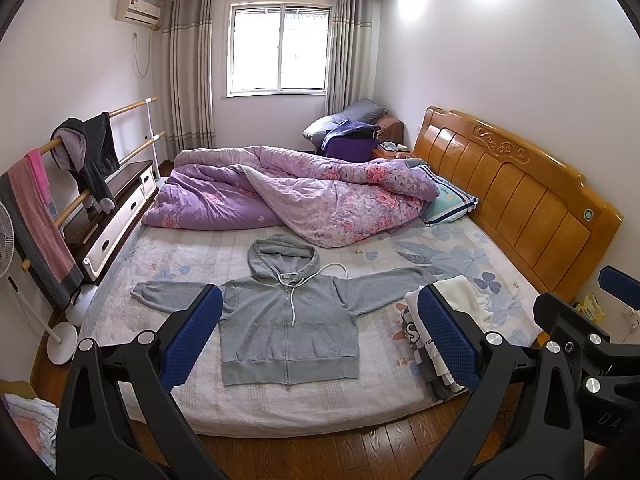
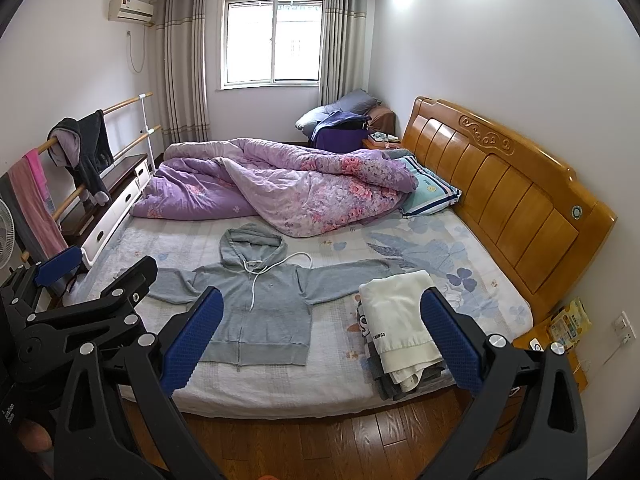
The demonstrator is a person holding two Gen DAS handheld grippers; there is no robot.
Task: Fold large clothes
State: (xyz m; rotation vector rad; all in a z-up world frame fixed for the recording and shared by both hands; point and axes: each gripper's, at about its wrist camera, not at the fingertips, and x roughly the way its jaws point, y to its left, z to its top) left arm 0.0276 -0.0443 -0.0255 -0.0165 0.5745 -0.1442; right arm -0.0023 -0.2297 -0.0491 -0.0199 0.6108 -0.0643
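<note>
A grey zip-up hoodie (image 1: 288,324) lies flat and face up on the bed, sleeves spread out to both sides, hood toward the quilt. It also shows in the right wrist view (image 2: 264,312). My left gripper (image 1: 320,332) is open and empty, held above the floor in front of the bed's near edge. My right gripper (image 2: 322,332) is open and empty too, beside the left one. The right gripper shows at the right edge of the left wrist view (image 1: 592,344), and the left gripper at the left edge of the right wrist view (image 2: 80,300).
A stack of folded clothes (image 2: 400,328) with a cream garment on top sits on the bed right of the hoodie. A purple floral quilt (image 2: 288,184) is bunched at the far side. The wooden headboard (image 2: 500,184) is right; a clothes rail (image 2: 80,148) and fan stand left.
</note>
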